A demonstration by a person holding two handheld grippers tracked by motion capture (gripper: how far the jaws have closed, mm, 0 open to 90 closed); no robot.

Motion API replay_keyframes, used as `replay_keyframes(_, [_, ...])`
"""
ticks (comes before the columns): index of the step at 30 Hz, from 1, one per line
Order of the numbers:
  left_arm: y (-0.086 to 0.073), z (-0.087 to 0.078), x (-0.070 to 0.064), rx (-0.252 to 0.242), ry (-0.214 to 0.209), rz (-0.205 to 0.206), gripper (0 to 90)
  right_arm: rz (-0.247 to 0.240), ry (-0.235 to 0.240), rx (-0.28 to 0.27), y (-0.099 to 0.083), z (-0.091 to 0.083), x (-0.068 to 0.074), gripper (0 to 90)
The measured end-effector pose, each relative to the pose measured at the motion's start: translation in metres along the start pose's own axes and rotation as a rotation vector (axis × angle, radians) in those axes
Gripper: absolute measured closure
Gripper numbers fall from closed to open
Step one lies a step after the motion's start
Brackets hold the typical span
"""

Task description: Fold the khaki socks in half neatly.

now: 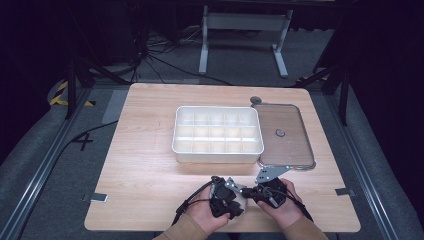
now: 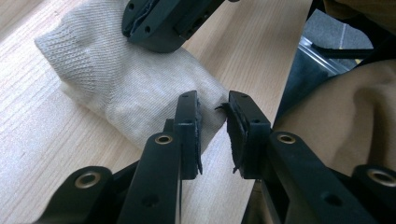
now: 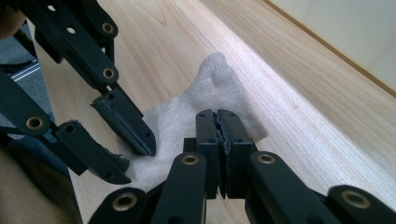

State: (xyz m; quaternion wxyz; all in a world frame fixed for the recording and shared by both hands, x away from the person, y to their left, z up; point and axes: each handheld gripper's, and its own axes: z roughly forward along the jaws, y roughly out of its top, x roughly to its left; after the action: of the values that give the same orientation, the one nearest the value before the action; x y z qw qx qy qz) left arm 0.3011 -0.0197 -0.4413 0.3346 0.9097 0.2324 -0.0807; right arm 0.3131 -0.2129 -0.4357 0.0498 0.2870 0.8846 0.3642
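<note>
A pale beige knitted sock [image 1: 242, 196] lies on the wooden table [image 1: 150, 165] near its front edge, between my two grippers. In the left gripper view the sock [image 2: 126, 88] stretches from its ribbed cuff at the upper left to my left gripper [image 2: 212, 133], which is open with the sock's near end at its jaws. My right gripper [image 3: 218, 116] is shut, its tips on the sock [image 3: 212, 84]. From the left gripper view, the right gripper [image 2: 142, 35] presses on the sock's middle. The open left gripper [image 3: 137, 163] is at the sock's left edge in the right gripper view.
A white box [image 1: 218, 156] with several small compartments stands mid-table. Its clear lid [image 1: 290, 150] lies to the right, with a small dark disc [image 1: 280, 133] on it. Another disc [image 1: 256, 100] rests behind the lid. The table's front edge is just behind my hands.
</note>
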Motion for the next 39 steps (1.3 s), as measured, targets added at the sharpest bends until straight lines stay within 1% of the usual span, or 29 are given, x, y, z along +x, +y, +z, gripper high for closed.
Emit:
replay_keyframes(1, [0.0, 0.0, 0.001, 0.0, -0.001, -0.005, 76.4, 0.003, -0.001, 0.002, 0.0, 0.001, 0.0, 87.3])
replay_keyframes(2, [0.0, -0.001, 0.002, 0.013, 0.0, -0.008, 77.4, 0.009, 0.0, 0.004, -0.001, 0.001, 0.0, 86.9])
replay_keyframes(3, [-0.001, 0.0, 0.003, -0.005, -0.005, -0.017, 78.4, 0.008, -0.001, 0.003, -0.001, 0.001, 0.0, 86.2])
replay_keyframes(4, [-0.002, 0.001, 0.004, -0.007, -0.011, -0.033, 78.8, 0.008, 0.001, 0.001, 0.0, 0.001, 0.0, 85.3])
replay_keyframes(6, [-0.001, 0.0, 0.004, 0.002, -0.009, -0.037, 79.1, 0.012, 0.001, 0.002, 0.0, 0.0, 0.0, 84.4])
replay_keyframes(8, [-0.002, 0.001, 0.001, -0.003, 0.005, -0.031, 79.6, 0.009, -0.003, 0.004, 0.0, 0.0, 0.0, 82.7])
replay_keyframes(9, [-0.002, 0.001, -0.001, 0.01, 0.01, -0.03, 79.6, 0.009, -0.001, 0.004, 0.0, 0.0, 0.0, 82.3])
replay_keyframes(10, [-0.001, 0.001, -0.002, 0.009, 0.018, -0.027, 79.6, 0.01, -0.001, 0.004, 0.0, 0.001, 0.0, 81.6])
replay_keyframes(12, [-0.002, 0.002, -0.002, 0.007, 0.019, -0.023, 80.3, 0.012, 0.001, 0.005, 0.0, 0.001, 0.001, 80.8])
replay_keyframes(13, [-0.001, 0.001, -0.002, 0.032, 0.019, -0.023, 80.9, 0.018, 0.006, 0.004, 0.0, 0.0, 0.0, 78.4])
replay_keyframes(14, [-0.001, 0.001, -0.002, 0.032, 0.019, -0.023, 81.5, 0.018, 0.006, 0.004, 0.0, 0.0, 0.0, 78.4])
replay_keyframes(16, [-0.001, 0.004, -0.003, 0.021, 0.016, -0.036, 83.2, 0.025, 0.003, -0.002, 0.0, -0.003, -0.001, 76.3])
replay_keyframes(17, [-0.001, 0.004, -0.003, 0.039, 0.019, -0.029, 83.2, 0.034, 0.002, -0.005, 0.0, -0.004, -0.002, 74.8])
replay_keyframes(20, [-0.001, 0.009, -0.006, 0.04, 0.019, -0.032, 84.4, 0.051, 0.002, -0.01, 0.0, -0.007, -0.006, 70.4])
replay_keyframes(21, [-0.001, 0.01, -0.006, 0.056, 0.019, -0.033, 84.4, 0.054, 0.002, -0.01, 0.0, -0.006, -0.007, 67.2])
replay_keyframes(22, [-0.002, 0.012, -0.007, 0.064, 0.035, -0.041, 84.1, 0.058, 0.007, -0.01, 0.0, -0.006, -0.008, 64.7])
replay_keyframes(23, [-0.003, 0.013, -0.004, 0.079, 0.043, -0.018, 82.8, 0.067, 0.013, -0.006, 0.001, -0.004, -0.009, 61.8])
replay_keyframes(24, [-0.003, 0.013, -0.004, 0.079, 0.043, -0.018, 82.5, 0.067, 0.013, -0.006, 0.001, -0.004, -0.009, 61.8])
replay_keyframes(25, [-0.003, 0.012, -0.002, 0.074, 0.028, -0.031, 81.2, 0.08, 0.037, -0.004, 0.002, -0.001, -0.011, 59.6])
replay_keyframes(26, [-0.003, 0.012, -0.002, 0.074, 0.028, -0.031, 80.6, 0.08, 0.037, -0.004, 0.002, -0.001, -0.011, 59.6])
replay_keyframes(27, [-0.004, 0.012, -0.002, 0.055, 0.015, -0.054, 80.6, 0.088, 0.049, -0.013, 0.002, 0.0, -0.013, 59.4])
replay_keyframes(28, [-0.005, 0.012, -0.001, 0.053, 0.014, -0.057, 80.5, 0.102, 0.065, -0.021, 0.003, 0.001, -0.014, 59.4])
replay_keyframes(29, [-0.005, 0.01, 0.0, 0.061, 0.015, -0.046, 80.3, 0.119, 0.081, -0.028, 0.004, 0.003, -0.016, 60.1])
replay_keyframes(32, [-0.004, 0.007, -0.001, 0.073, 0.016, -0.043, 79.5, 0.112, 0.07, -0.02, 0.005, 0.007, -0.017, 61.6])
replay_keyframes(33, [-0.005, 0.006, -0.002, 0.045, 0.007, -0.054, 79.5, 0.111, 0.068, -0.017, 0.005, 0.008, -0.017, 62.7])
replay_keyframes(35, [-0.004, 0.0, -0.001, 0.042, 0.008, -0.043, 78.9, 0.103, 0.059, 0.001, 0.005, 0.011, -0.017, 63.1])
replay_keyframes(36, [-0.005, -0.003, -0.002, 0.027, 0.009, -0.056, 78.9, 0.102, 0.056, 0.004, 0.005, 0.011, -0.017, 63.4])
replay_keyframes(37, [-0.004, -0.006, 0.0, 0.021, 0.014, -0.047, 78.9, 0.101, 0.053, 0.006, 0.005, 0.011, -0.017, 63.6])
replay_keyframes(39, [-0.004, -0.011, 0.001, -0.005, 0.019, -0.053, 79.1, 0.098, 0.047, 0.012, 0.005, 0.011, -0.016, 63.8])
